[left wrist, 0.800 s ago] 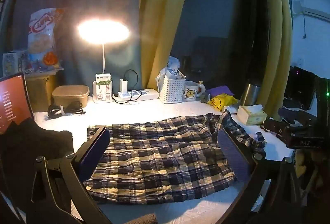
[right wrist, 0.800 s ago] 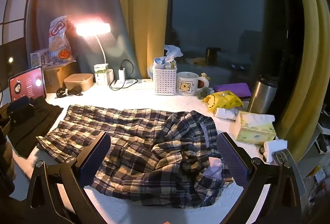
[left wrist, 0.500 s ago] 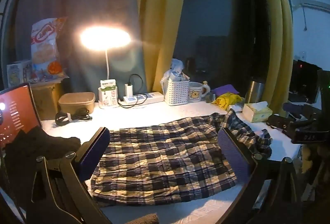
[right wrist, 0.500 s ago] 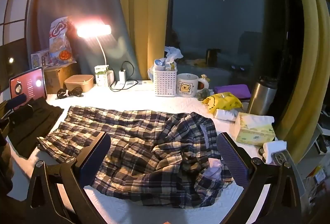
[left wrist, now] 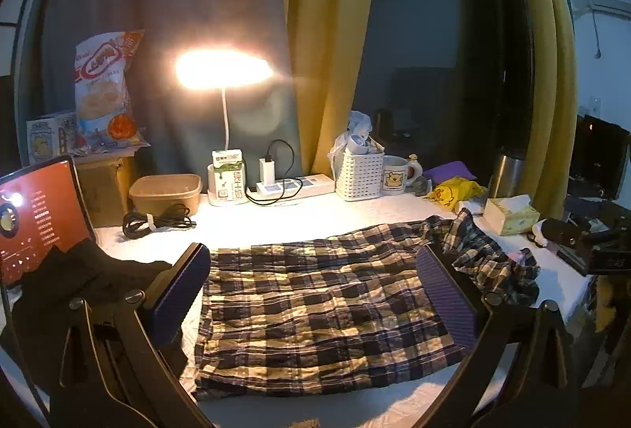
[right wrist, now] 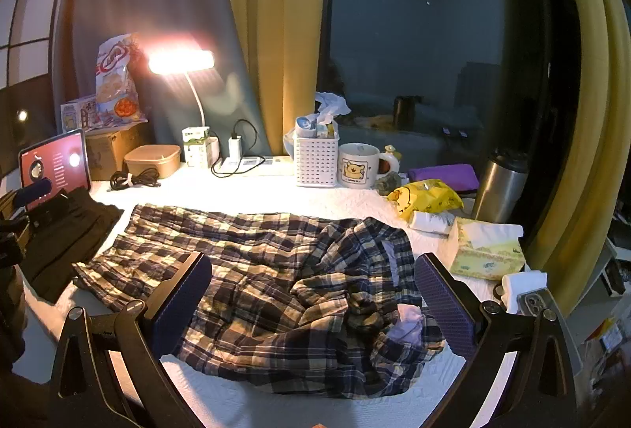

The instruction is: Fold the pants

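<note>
The left hand-held gripper (left wrist: 315, 294) hangs above the desk (left wrist: 315, 219) with its jaws spread as wide as they go and nothing between the pads – it holds nothing. The right hand-held gripper (right wrist: 313, 303) is the same: jaws fully apart, empty, tilted down over the cloth. Below both lie the plaid pants (left wrist: 315, 301), spread across the white desk cover. In the left wrist view the leg end lies fairly flat and smooth, its hem toward the near edge; in the right wrist view the waist end is bunched and crumpled, with pale lining showing among the folds. Just left of the pants sits a dark folded garment (left wrist: 75, 282), and behind it a tablet (left wrist: 35, 219) with a red screen stands propped up. Along the back of the desk – from left to right – are a coiled black cable (left wrist: 157, 221), a tan food container (left wrist: 165, 189), a milk carton (left wrist: 228, 177) under a lit desk lamp (left wrist: 223, 69), a power strip (left wrist: 294, 185) with a charger plugged in, a white perforated basket (left wrist: 359, 175), and a mug (left wrist: 396, 175). To the right lie a yellow bag (right wrist: 426, 197), a steel tumbler (right wrist: 501, 185) and a tissue box (right wrist: 487, 250) near the waist end. Yellow curtains (right wrist: 272, 33) hang by the dark window.
</note>
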